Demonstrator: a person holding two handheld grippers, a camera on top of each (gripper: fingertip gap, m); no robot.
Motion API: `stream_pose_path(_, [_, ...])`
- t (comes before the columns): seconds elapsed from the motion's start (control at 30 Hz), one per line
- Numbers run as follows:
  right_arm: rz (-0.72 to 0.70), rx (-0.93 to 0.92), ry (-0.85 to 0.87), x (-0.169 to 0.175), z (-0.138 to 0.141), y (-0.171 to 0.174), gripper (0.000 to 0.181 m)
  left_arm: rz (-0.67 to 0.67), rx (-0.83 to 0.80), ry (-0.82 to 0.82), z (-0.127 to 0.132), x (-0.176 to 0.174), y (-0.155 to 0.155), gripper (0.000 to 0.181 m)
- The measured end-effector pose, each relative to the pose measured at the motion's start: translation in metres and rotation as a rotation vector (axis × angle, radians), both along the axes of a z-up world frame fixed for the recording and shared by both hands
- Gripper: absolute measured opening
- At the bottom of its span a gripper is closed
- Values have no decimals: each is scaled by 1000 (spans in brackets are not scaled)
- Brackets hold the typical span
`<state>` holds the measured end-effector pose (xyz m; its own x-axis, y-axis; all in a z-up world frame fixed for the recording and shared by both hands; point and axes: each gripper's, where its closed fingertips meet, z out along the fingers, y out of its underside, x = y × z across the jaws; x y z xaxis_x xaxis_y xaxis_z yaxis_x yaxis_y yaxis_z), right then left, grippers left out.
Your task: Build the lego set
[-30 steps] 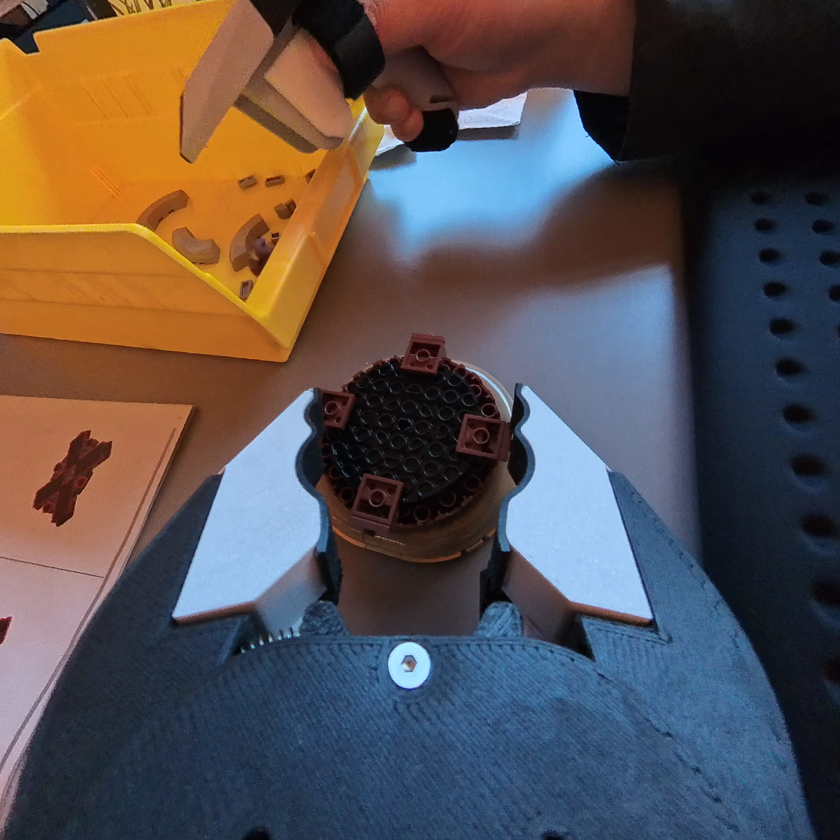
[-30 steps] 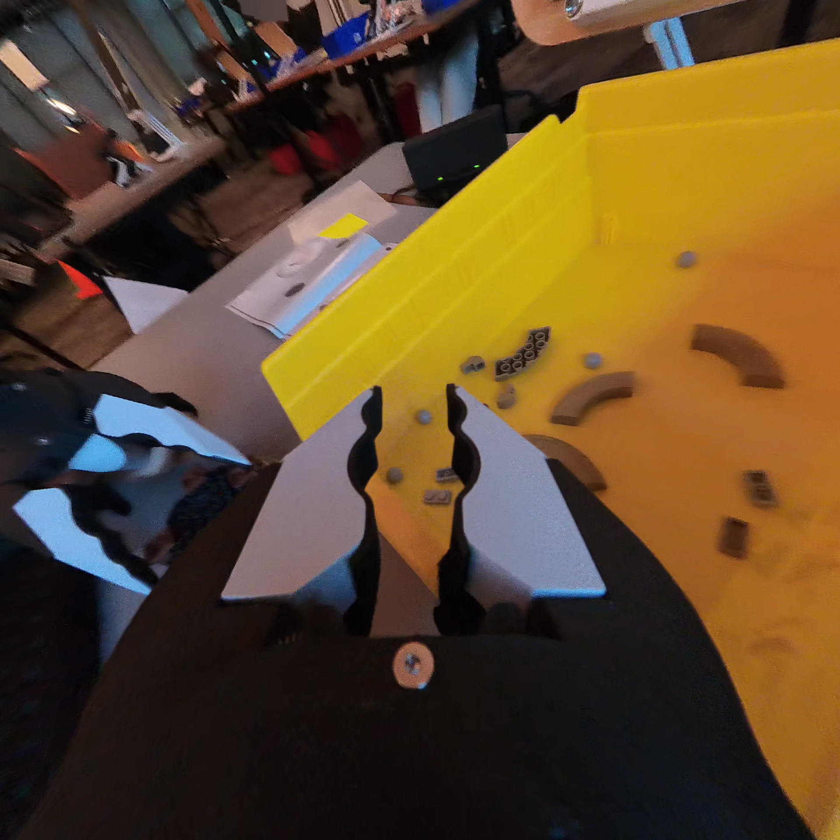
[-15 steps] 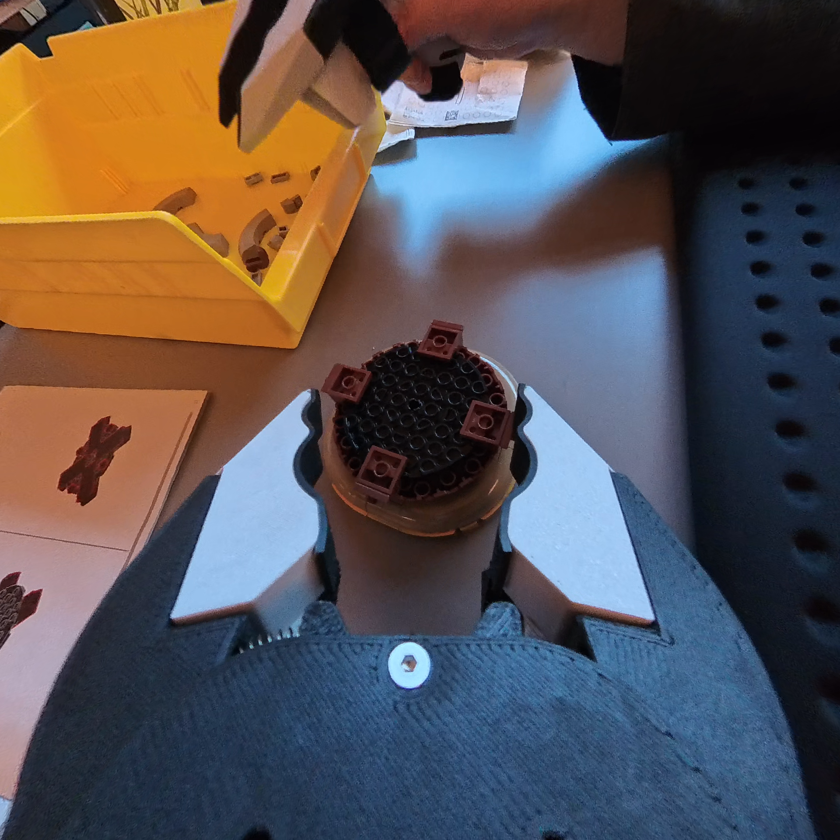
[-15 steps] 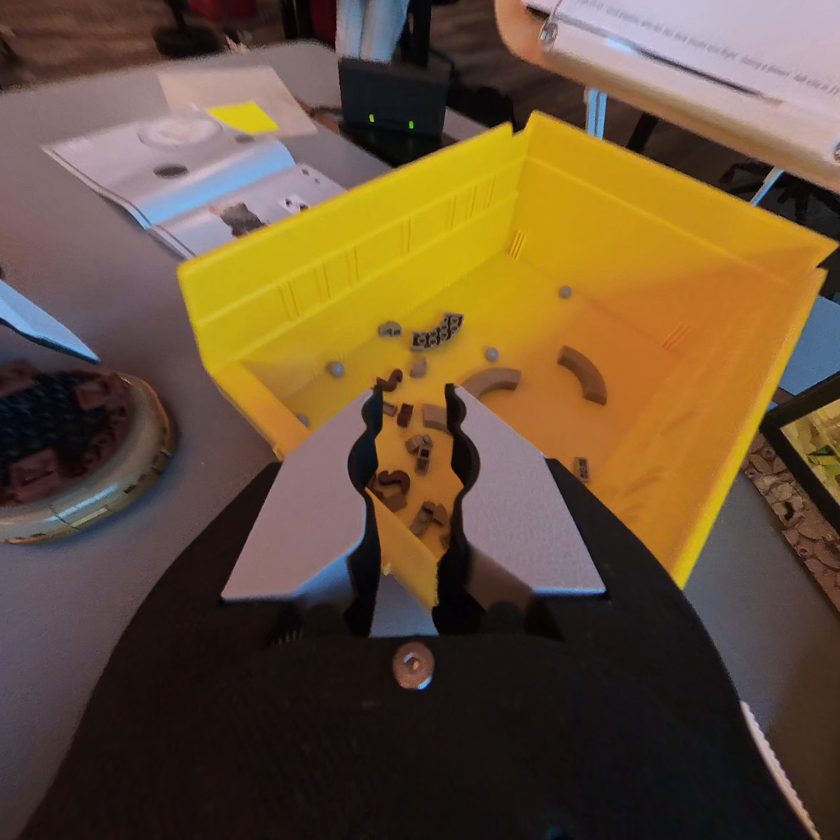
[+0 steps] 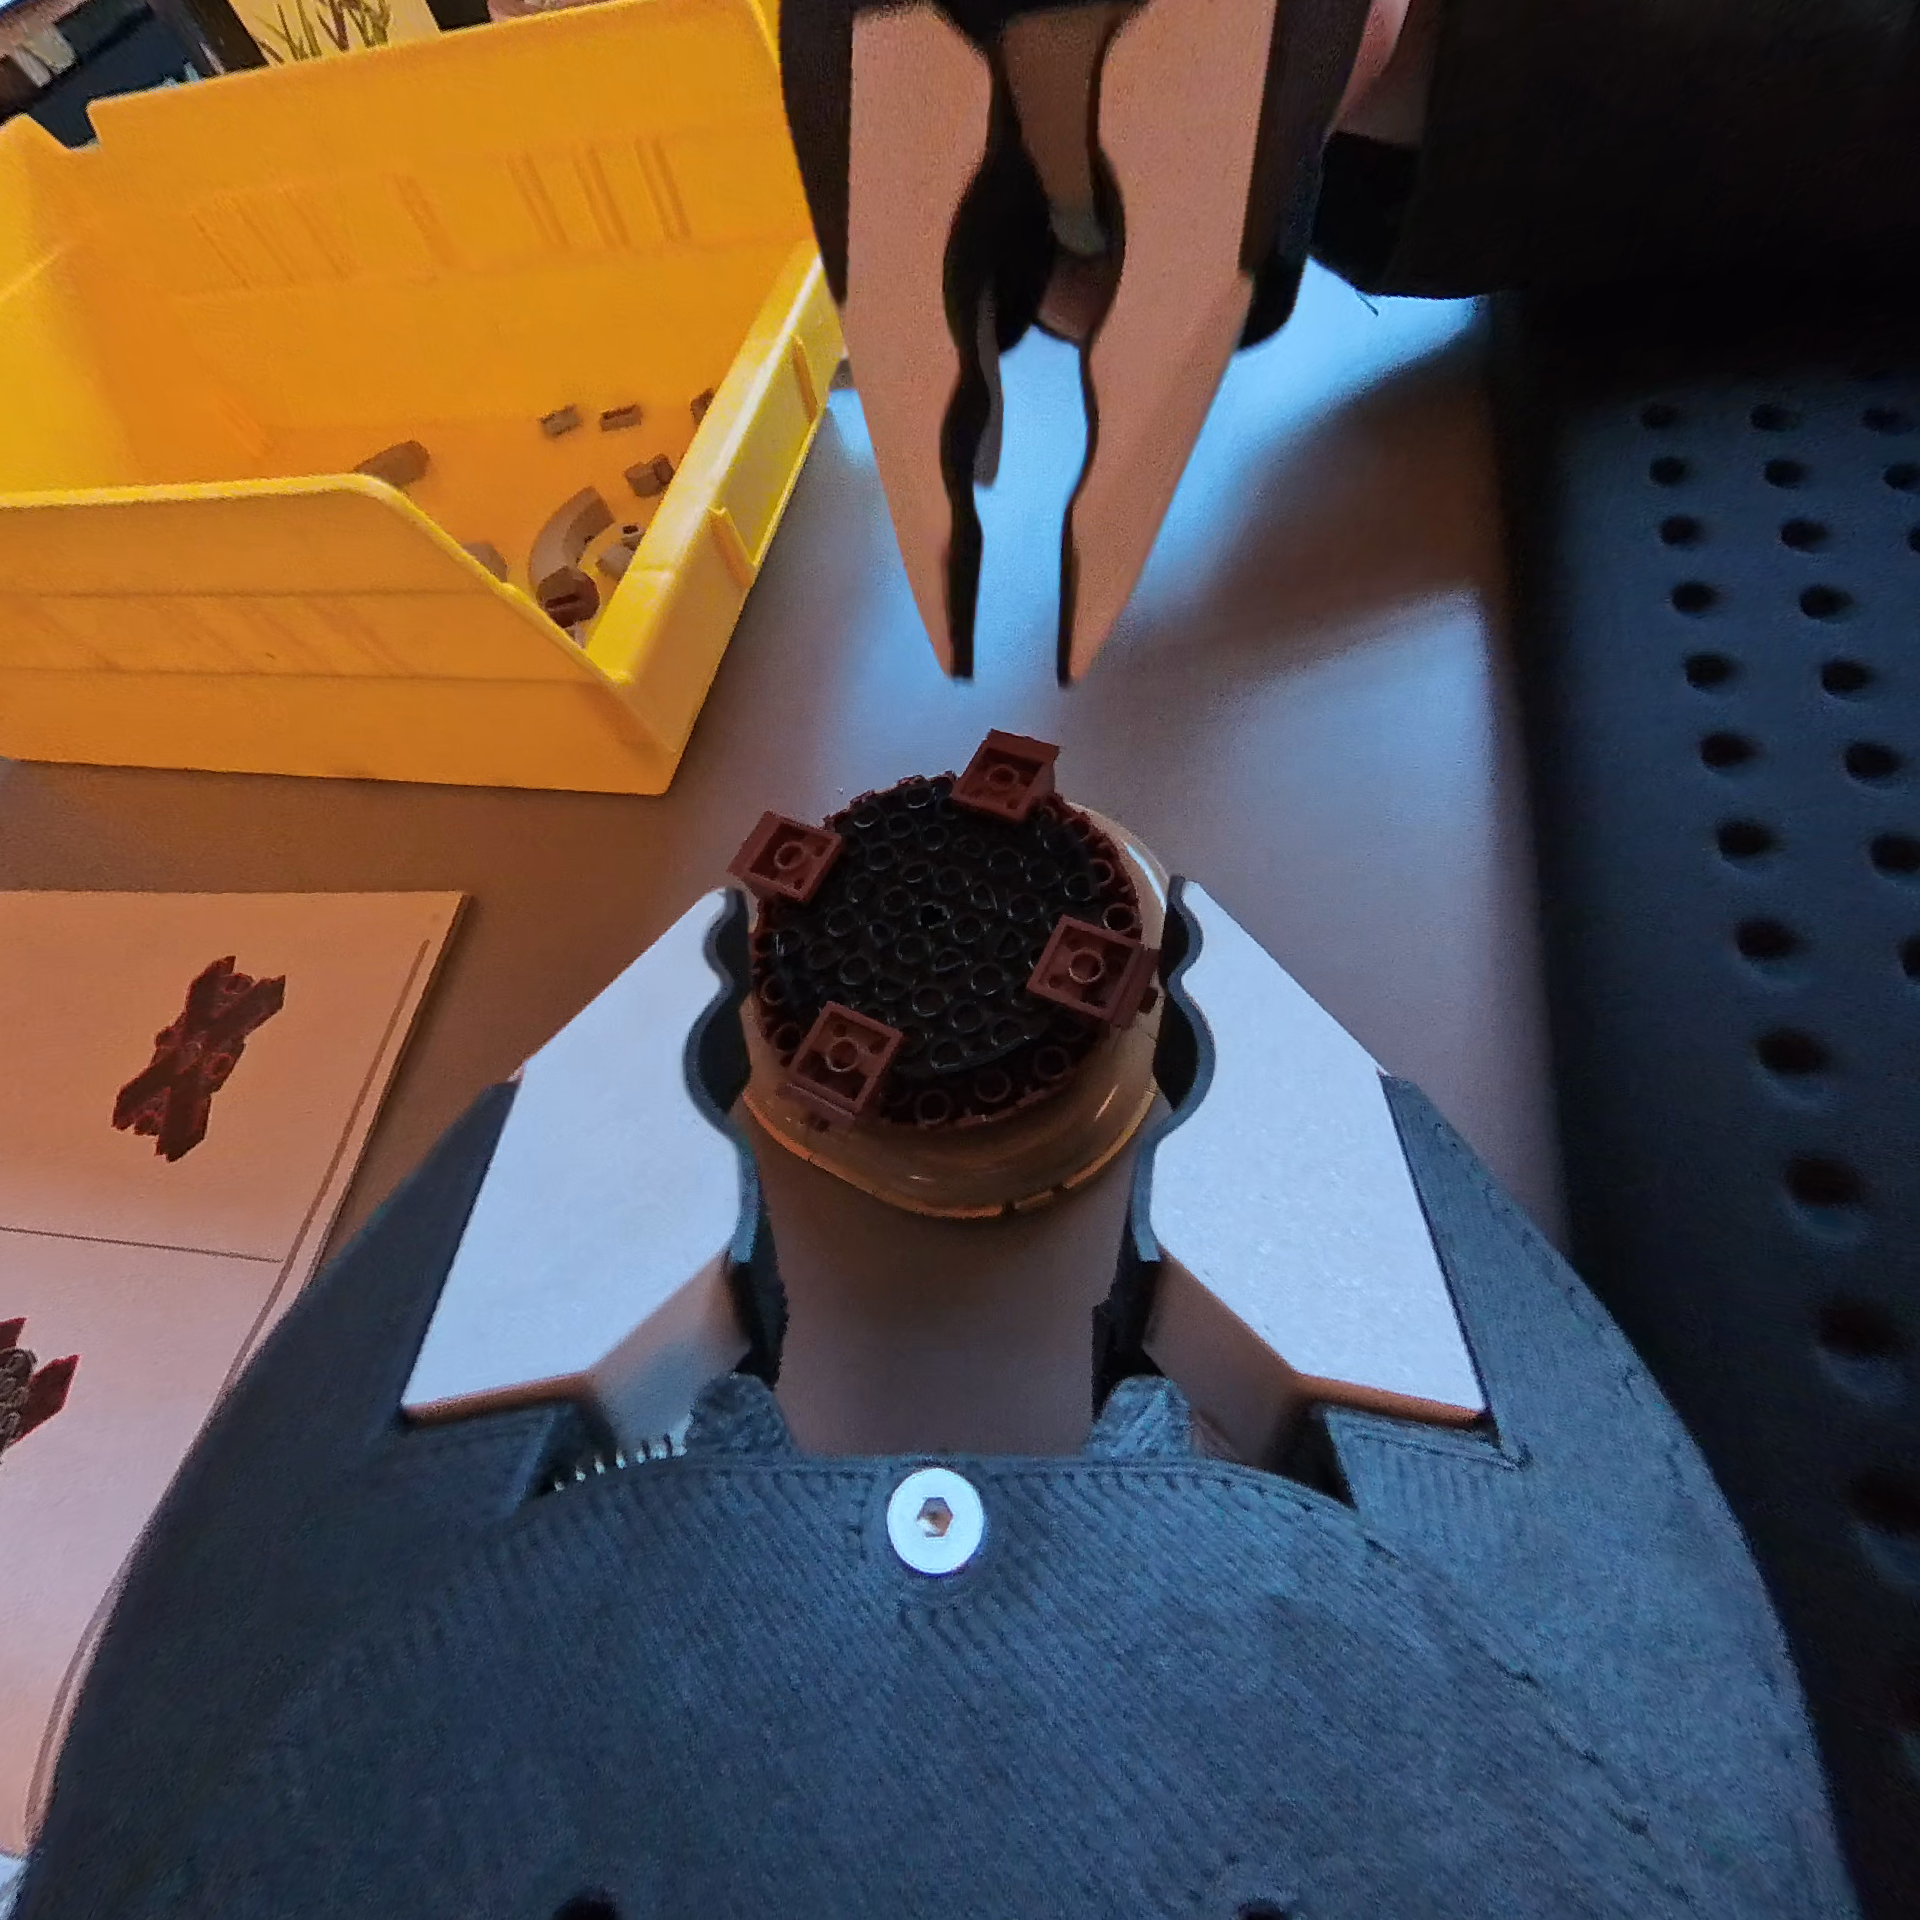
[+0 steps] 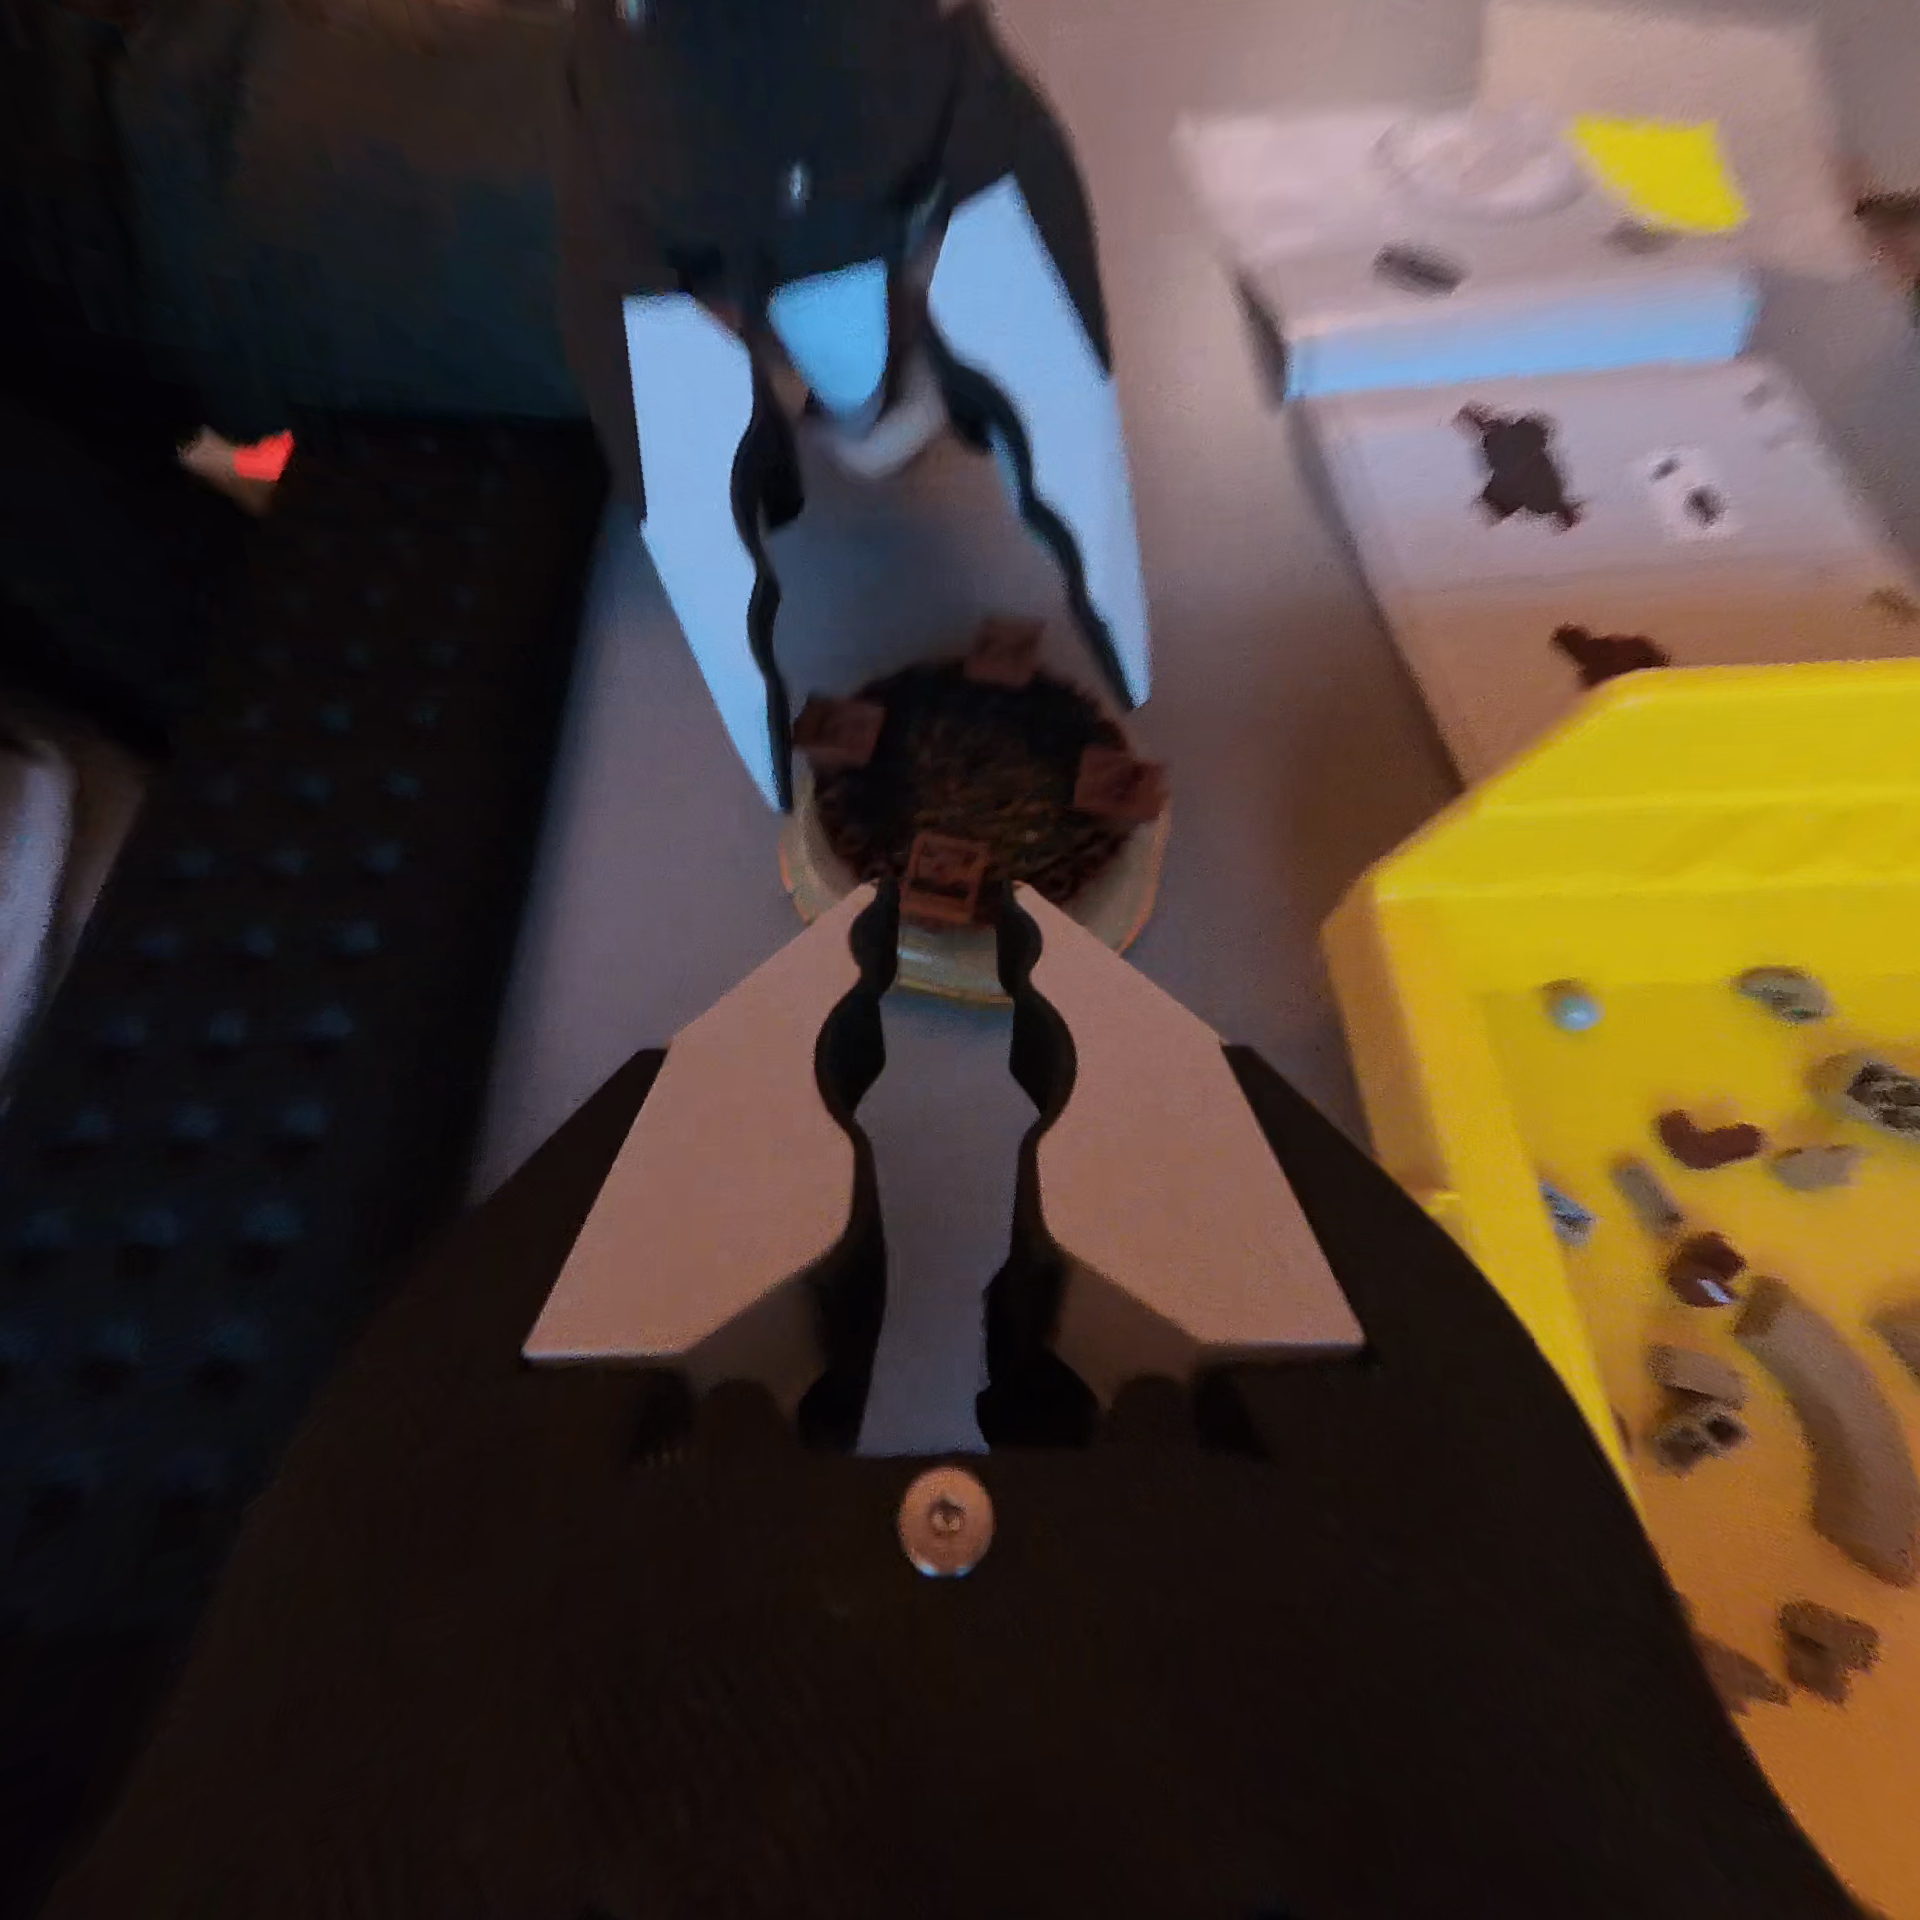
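A round black studded lego build (image 5: 935, 956) with several reddish-brown square bricks (image 5: 1086, 971) on its rim sits on a tan round base (image 5: 966, 1174) on the grey table. My left gripper (image 5: 951, 904) is shut on it, one finger on each side. My right gripper (image 5: 1013, 673) points at the build from the far side, just short of its rim, with a narrow gap between the jaws and nothing in it. In the blurred right wrist view, the right gripper (image 6: 948, 896) is tip to tip with one brown brick of the build (image 6: 966, 769), and the left gripper (image 6: 954, 748) is opposite.
A yellow bin (image 5: 312, 623) with several loose brown and grey pieces (image 5: 571, 540) stands at the back left; it also shows in the right wrist view (image 6: 1610, 790). An instruction booklet (image 5: 208, 1039) lies at the left. A dark perforated surface (image 5: 1766, 831) borders the table at the right. About 4 cm separates my left fingertips from my right.
My right gripper has swung away from the yellow bin and come down in front of the build, facing my left gripper. The left gripper still holds the build in about the same place.
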<state>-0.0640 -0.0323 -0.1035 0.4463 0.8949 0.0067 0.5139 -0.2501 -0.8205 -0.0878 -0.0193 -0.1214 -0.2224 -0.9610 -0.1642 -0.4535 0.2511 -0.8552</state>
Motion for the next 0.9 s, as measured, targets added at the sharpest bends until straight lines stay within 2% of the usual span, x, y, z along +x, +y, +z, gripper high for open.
stream_pose_path(0.13, [12,-72,-116,-4,-29,-5,18,-27,44,-5,-2,1,-5,69])
stream_pose_path(0.33, [-45,-56,-110,-5,-25,2,18,-64,52,6,-5,2,-15,47])
stream_pose_path(0.9, [-35,-78,-154,2,-26,-4,13,-4,-78,-16,-7,5,-13,54])
